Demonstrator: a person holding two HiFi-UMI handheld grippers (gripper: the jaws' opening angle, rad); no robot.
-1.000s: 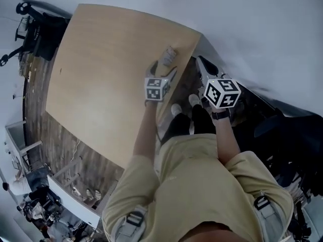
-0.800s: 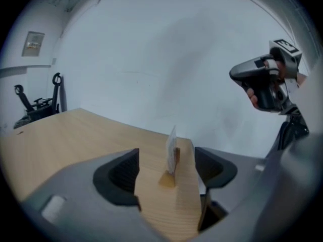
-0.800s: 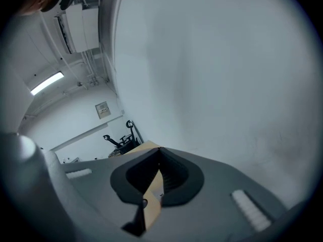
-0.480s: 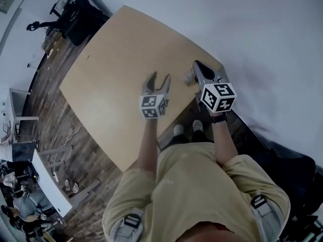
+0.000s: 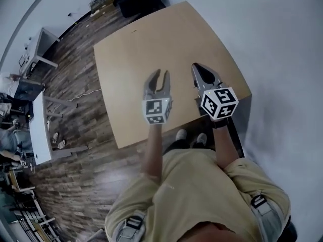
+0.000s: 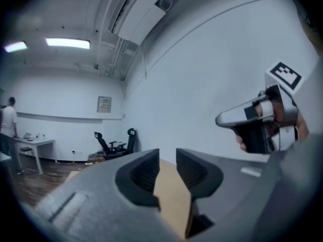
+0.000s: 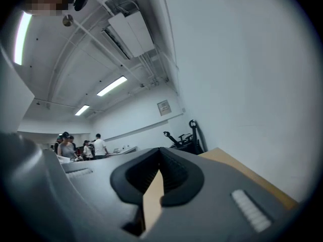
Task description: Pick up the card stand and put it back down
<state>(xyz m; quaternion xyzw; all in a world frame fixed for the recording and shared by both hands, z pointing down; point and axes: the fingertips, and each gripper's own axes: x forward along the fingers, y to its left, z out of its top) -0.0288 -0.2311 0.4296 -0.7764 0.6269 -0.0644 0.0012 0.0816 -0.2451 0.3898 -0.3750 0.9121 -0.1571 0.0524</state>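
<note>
Above the dark plank floor (image 5: 75, 110), the light wooden tabletop (image 5: 151, 44) stretches ahead of you. The small card stand that stood near its edge a moment ago now shows in no view and may be hidden behind your right gripper (image 5: 196, 67). Both hands have swung up off the surface to point level. Your left gripper (image 5: 162, 74) has just been closing, its fingers (image 6: 139, 175) narrowly apart with nothing between them; the right fingers (image 7: 176, 173) are pressed together, empty. It looks like a withdrawal after the set-down.
</note>
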